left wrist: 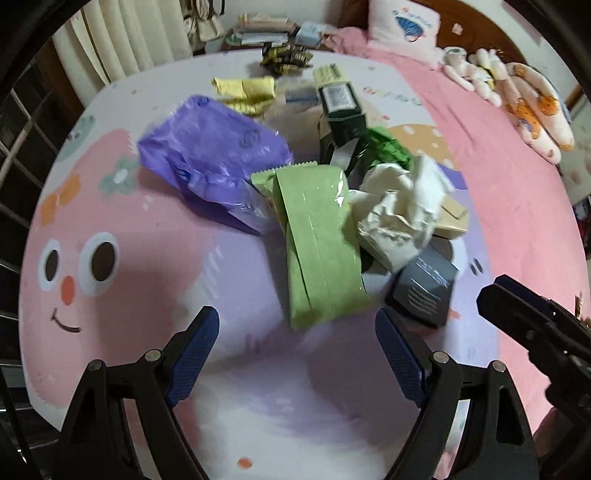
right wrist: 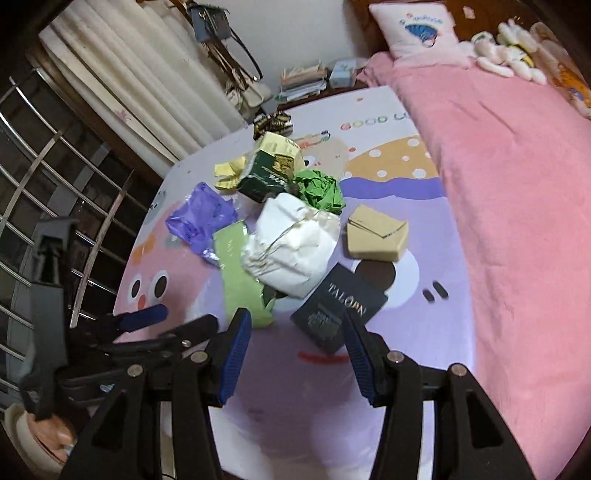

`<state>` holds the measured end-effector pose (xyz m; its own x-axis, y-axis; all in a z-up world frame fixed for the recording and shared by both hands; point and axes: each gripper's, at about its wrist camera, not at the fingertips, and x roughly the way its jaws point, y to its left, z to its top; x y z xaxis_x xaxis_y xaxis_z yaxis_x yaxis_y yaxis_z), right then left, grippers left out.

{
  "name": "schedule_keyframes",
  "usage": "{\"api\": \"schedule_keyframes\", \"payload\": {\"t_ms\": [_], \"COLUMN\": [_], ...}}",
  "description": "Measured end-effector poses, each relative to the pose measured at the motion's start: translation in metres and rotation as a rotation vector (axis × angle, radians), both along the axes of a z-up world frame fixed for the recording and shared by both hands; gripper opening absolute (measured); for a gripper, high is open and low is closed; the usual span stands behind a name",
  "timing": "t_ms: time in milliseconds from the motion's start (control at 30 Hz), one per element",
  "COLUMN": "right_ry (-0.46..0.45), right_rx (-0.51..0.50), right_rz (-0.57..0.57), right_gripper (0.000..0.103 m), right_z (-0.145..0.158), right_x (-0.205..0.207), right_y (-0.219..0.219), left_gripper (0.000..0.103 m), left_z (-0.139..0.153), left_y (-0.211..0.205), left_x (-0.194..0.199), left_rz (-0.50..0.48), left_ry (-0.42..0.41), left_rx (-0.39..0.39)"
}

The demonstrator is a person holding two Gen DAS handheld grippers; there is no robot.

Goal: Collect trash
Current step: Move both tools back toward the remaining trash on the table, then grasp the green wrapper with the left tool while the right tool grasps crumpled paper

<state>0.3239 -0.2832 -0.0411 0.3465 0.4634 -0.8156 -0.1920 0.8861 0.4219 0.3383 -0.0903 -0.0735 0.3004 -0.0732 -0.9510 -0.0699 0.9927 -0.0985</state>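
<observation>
A heap of trash lies on a cartoon-printed bedsheet [left wrist: 122,229]. It holds a light green packet [left wrist: 321,243] [right wrist: 240,273], a purple plastic bag [left wrist: 218,155] [right wrist: 201,221], crumpled white paper [left wrist: 399,206] [right wrist: 291,243], a dark box lettered TALORN [right wrist: 340,310] [left wrist: 424,288], a tan box [right wrist: 376,236], a dark green carton [left wrist: 341,107] [right wrist: 269,173] and crumpled green paper [right wrist: 321,192]. My left gripper [left wrist: 297,352] is open just short of the green packet, with nothing between its fingers. My right gripper [right wrist: 297,354] is open above the sheet, its right finger [right wrist: 360,354] overlapping the dark box's near corner.
A pink blanket [right wrist: 517,206] covers the right side of the bed, with a pillow [right wrist: 417,29] and plush toys [left wrist: 517,96] at its head. Books and papers [right wrist: 303,83] are stacked at the far end. Window bars [right wrist: 48,177] and curtains [right wrist: 122,74] stand to the left.
</observation>
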Motion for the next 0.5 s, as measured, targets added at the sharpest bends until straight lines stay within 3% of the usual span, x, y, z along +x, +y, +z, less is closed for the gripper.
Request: {"api": "schedule_keyframes", "payload": {"t_ms": [367, 500], "right_ry": [0.064, 0.078], "right_rx": [0.046, 0.053], "right_rz": [0.081, 0.094], "right_gripper": [0.059, 0.060], "right_z": [-0.023, -0.028], "right_x": [0.046, 0.055], "right_y": [0.006, 0.007], "left_gripper": [0.084, 0.065], "left_z": [-0.044, -0.049], "left_y": [-0.006, -0.009], "left_x": [0.038, 0.045], "left_rz": [0.084, 0.084], "left_ry": [0.050, 0.049], "left_rx": [-0.045, -0.059]}}
